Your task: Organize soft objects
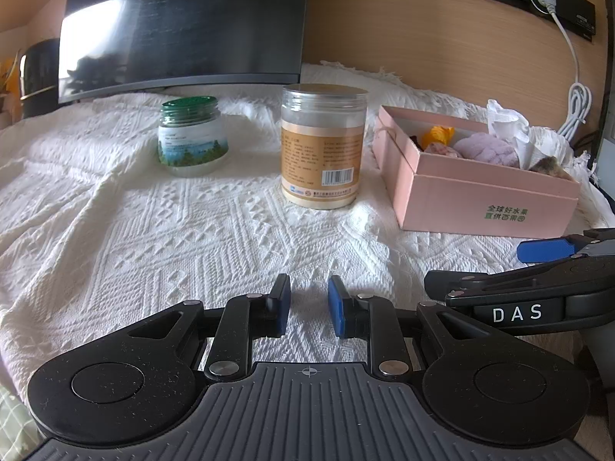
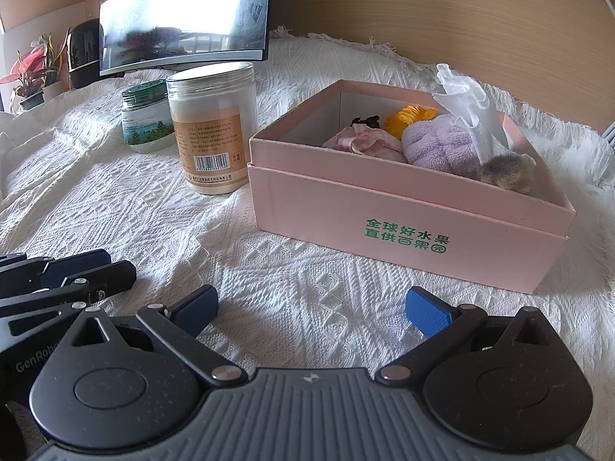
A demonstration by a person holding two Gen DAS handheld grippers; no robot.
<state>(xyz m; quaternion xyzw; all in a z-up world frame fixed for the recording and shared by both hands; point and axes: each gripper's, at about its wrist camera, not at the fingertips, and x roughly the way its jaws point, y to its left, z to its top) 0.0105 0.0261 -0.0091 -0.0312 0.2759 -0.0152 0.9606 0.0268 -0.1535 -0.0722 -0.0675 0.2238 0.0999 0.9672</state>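
The pink box (image 2: pixel 407 207) sits open on the white woven cloth (image 2: pixel 153 207) covering the table, and serves as the landmark here. Inside it lie the soft things: a lilac plush piece (image 2: pixel 438 146) near the middle, a yellow item (image 2: pixel 409 115) behind it toward the back wall, a pale pink printed pouch (image 2: pixel 365 140) to the left of the plush, a brown furry piece (image 2: pixel 507 174) at the right end, and crumpled white tissue (image 2: pixel 467 96) standing up above the plush. A small black object beside the pouch is too small to identify.

Just left of the box stands a clear jar with a tan label (image 2: pixel 213 126); further left, behind it, is a green-lidded jar (image 2: pixel 146 119).

In front of the box, the right claw (image 2: pixel 313 309) is spread wide and holds nothing. Left of that, the left claw (image 1: pixel 309 301) is narrowly parted, also empty, over bare cloth.
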